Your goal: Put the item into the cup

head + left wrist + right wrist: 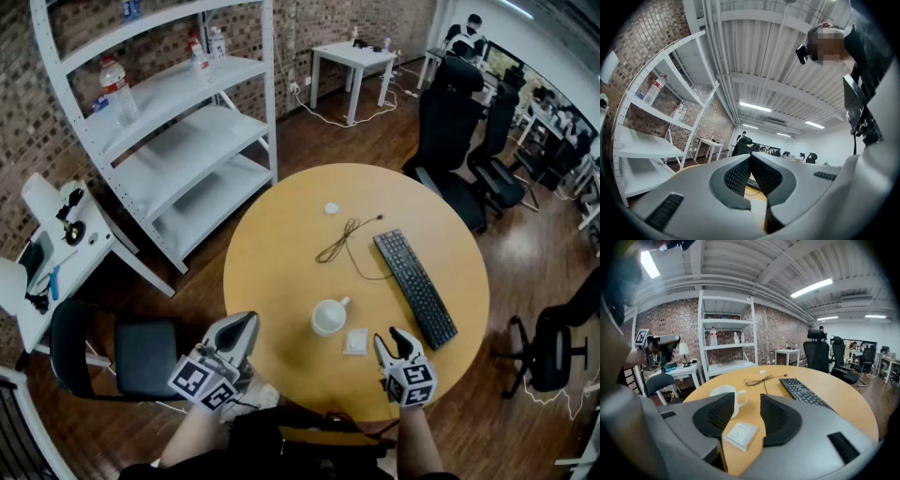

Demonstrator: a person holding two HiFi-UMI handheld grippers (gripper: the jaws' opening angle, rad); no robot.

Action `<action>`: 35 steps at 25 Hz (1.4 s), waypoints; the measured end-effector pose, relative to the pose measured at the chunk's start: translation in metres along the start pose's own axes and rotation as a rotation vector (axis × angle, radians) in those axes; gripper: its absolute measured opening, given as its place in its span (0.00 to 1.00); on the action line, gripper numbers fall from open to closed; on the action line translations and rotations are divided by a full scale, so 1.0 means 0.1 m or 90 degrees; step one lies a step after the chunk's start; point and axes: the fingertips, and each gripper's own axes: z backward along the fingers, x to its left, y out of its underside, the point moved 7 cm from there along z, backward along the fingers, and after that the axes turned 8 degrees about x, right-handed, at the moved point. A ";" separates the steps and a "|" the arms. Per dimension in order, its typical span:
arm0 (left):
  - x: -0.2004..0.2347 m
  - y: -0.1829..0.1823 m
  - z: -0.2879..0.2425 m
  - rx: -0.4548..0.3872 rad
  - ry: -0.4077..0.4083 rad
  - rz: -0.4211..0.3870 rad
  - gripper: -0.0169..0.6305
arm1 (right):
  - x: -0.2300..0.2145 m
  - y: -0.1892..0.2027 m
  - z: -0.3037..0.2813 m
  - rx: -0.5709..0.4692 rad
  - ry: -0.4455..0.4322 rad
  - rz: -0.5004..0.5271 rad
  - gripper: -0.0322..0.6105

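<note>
A white cup point(329, 316) with its handle to the right stands on the round wooden table point(281, 244). Just right of it lies a small flat white square item point(356, 342). My right gripper point(394, 339) hovers near the table's front edge, just right of the item, open and empty. In the right gripper view the item point(739, 434) lies on the table below the gap of the right gripper point(747, 399), with the cup point(724, 397) behind the left pad. My left gripper point(246, 323) is off the table's left edge, shut with nothing in it; its pads point(740, 176) meet at the tips.
A black keyboard point(414, 286) lies on the right of the table, a dark cable point(347, 239) and a small white disc point(331, 208) further back. A black chair point(122, 352) stands left of the table, white shelving point(178, 122) behind it, and office chairs point(450, 122) at the back right.
</note>
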 end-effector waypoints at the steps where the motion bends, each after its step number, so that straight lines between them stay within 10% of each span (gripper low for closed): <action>1: 0.02 0.01 0.01 -0.002 -0.005 0.000 0.01 | 0.03 0.04 -0.09 0.023 -0.006 0.020 0.33; 13: 0.19 0.21 0.38 0.017 -0.076 0.034 0.01 | 0.40 0.53 -0.78 0.259 -0.015 0.287 0.33; 24: 0.20 0.31 0.55 0.024 -0.118 0.056 0.01 | 0.44 0.60 -1.04 0.303 -0.032 0.467 0.23; 30: 0.23 0.33 0.61 0.014 -0.131 0.068 0.01 | 0.42 0.56 -0.97 0.290 -0.033 0.447 0.18; 35: 0.24 0.29 0.50 0.011 -0.105 0.067 0.01 | 0.26 0.37 -0.78 0.234 -0.054 0.212 0.15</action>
